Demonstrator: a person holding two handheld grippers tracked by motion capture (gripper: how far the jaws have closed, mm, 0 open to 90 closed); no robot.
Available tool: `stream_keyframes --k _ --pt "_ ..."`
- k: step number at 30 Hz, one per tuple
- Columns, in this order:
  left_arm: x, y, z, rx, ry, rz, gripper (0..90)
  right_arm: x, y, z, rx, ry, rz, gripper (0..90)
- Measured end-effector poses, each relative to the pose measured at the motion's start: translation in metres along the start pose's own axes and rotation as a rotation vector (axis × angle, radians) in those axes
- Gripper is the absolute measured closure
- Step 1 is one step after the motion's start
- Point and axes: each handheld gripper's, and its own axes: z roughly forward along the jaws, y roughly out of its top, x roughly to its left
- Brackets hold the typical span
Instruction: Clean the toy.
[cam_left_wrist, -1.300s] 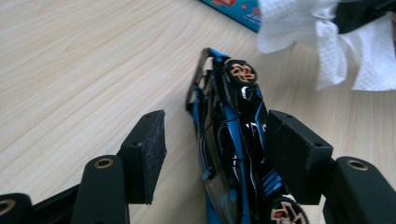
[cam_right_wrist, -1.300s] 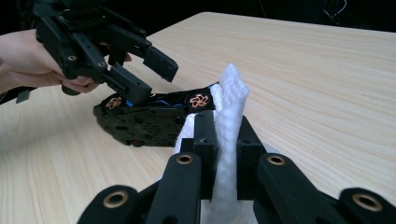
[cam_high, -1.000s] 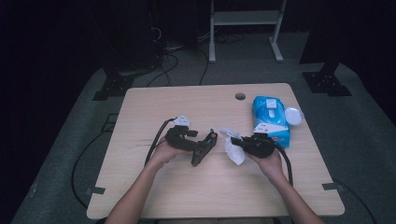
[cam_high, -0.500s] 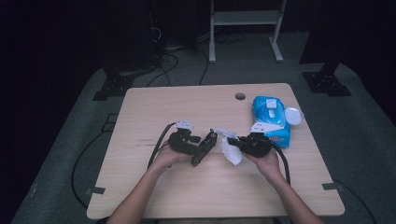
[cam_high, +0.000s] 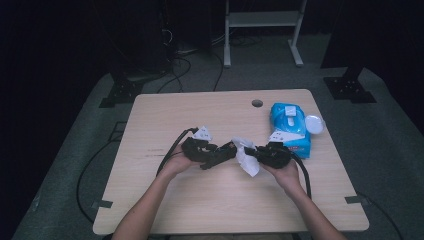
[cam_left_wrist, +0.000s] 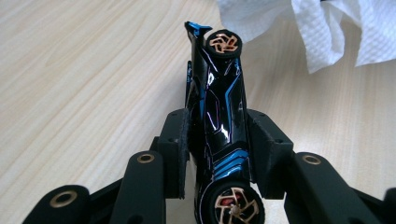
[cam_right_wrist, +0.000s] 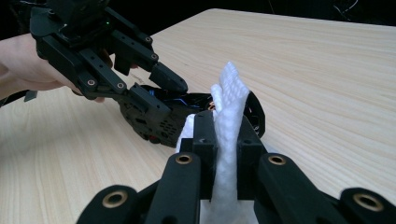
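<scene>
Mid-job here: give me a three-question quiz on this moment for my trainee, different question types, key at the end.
1. True or false: the left gripper is shut on the toy car.
2. What does the right gripper hold? A) a sponge B) a white tissue C) a cable
3. Fill in: the blue wipes pack lies on the table on the person's ____ side.

Key:
1. True; both jaws press the car's sides.
2. B; the tissue is pinched between the jaws, right by the car.
3. Right, beyond the right gripper.
</scene>
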Motion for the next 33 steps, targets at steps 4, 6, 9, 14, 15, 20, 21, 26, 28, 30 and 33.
stream_keyframes --k 4,6,9,14,15,20,21,26,28,30,33 --pt "0.006 0.001 -0.003 -0.064 -0.063 -0.08 56.2 -0.003 -0.001 -0.002 -0.004 -0.006 0.008 81.9" --pt "0.01 0.001 -0.005 -0.098 -0.083 -0.126 53.8 -0.004 -0.001 -0.004 -0.007 -0.009 0.007 81.9" --pt "0.015 0.001 -0.005 -0.104 -0.093 -0.17 49.5 -0.004 -0.001 -0.005 -0.007 -0.011 0.01 81.9" --pt "0.018 0.0 -0.001 -0.089 -0.091 -0.208 45.9 -0.004 -0.001 -0.005 -0.006 -0.011 0.008 81.9" --pt "0.018 0.0 0.0 -0.085 -0.092 -0.21 45.4 -0.004 -0.001 -0.004 -0.006 -0.011 0.008 81.9" --pt "0.021 -0.001 -0.002 -0.133 -0.115 -0.245 43.6 -0.005 -0.001 -0.005 -0.006 -0.012 0.007 81.9" --pt "0.022 0.0 -0.004 -0.139 -0.109 -0.248 43.6 -0.005 -0.002 -0.006 -0.007 -0.015 0.009 81.9" --pt "0.022 0.0 -0.005 -0.114 -0.103 -0.241 42.5 -0.006 -0.001 -0.007 -0.011 -0.016 0.009 81.9" --pt "0.022 0.0 -0.003 -0.104 -0.101 -0.234 42.3 -0.005 -0.001 -0.007 -0.012 -0.016 0.009 81.9" --pt "0.021 -0.001 -0.002 -0.107 -0.098 -0.236 41.9 -0.005 -0.001 -0.006 -0.013 -0.016 0.009 81.9" --pt "0.02 -0.002 -0.002 -0.111 -0.091 -0.229 41.3 -0.006 -0.001 -0.007 -0.014 -0.016 0.011 81.9"
